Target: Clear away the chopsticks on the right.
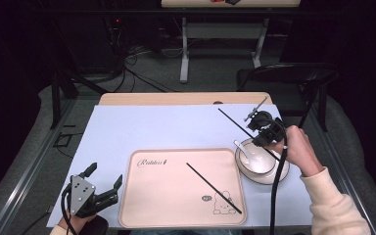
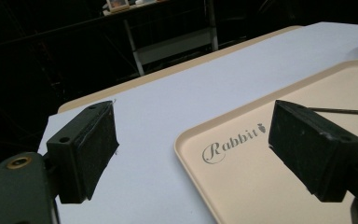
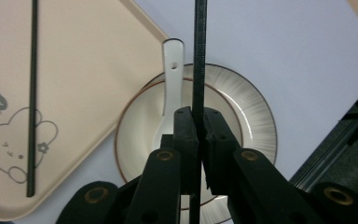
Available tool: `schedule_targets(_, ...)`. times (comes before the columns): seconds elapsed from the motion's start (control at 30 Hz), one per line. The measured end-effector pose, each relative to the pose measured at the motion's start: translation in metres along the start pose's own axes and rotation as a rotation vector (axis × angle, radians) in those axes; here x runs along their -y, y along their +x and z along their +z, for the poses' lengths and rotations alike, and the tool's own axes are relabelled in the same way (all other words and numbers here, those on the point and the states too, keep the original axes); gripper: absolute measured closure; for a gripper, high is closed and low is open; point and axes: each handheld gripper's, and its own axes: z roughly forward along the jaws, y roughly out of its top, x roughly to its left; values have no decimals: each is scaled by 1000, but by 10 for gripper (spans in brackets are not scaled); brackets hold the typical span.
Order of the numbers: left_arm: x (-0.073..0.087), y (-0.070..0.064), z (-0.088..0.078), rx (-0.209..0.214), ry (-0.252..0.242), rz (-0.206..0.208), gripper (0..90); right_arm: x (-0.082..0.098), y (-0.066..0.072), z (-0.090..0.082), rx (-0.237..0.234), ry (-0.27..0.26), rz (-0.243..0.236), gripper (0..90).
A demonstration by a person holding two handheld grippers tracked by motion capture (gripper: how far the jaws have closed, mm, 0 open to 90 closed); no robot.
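My right tongs [image 1: 263, 128] are clamped tight on a black chopstick [image 1: 235, 122], pinched between the pads so it sticks out past the tips, up and to the left in the high view. They're hovering over the white bowl [image 1: 279, 171] sitting on the desk [image 1: 127, 127] just right of the beige tray [image 1: 176, 215]. My left tongs [image 1: 105, 176] are wide open, holding nothing, parked by the tray's near left corner.

The second chopstick [image 1: 213, 181] lies diagonally on the tray, near the little rabbit drawing [image 1: 221, 202].

From the right tongs view I get the pinch up close, plus the white spoon [image 3: 171, 79] resting in the bowl with its handle pointing at the tray; the high view shows that spoon much smaller. The left tongs view gives me the "Rabbit" lettering [image 2: 233, 142] on the tray between the open jaws, and a sliver of the bowl's rim at the far right edge
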Motion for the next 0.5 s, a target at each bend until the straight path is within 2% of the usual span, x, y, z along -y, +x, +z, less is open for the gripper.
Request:
schedule_targets(0.07, 0, 0, 0, 1, 1, 1, 152, 0, 6, 0, 7, -1, 2, 851)
schedule_targets(0.13, 0, 0, 0, 2, 2, 3, 153, 1, 13, -1, -18, -25, 7, 851)
schedule_targets(0.2, 0, 0, 0, 4, 3, 4, 152, 2, 20, 0, -19, -39, 6, 851)
schedule_targets(0.43, -1, -1, 2, 8, 3, 7, 153, 1, 43, 14, -94, -81, -6, 851)
schedule_targets(0.5, -1, -1, 2, 11, 4, 11, 153, -2, 48, 19, -109, -61, -20, 851)
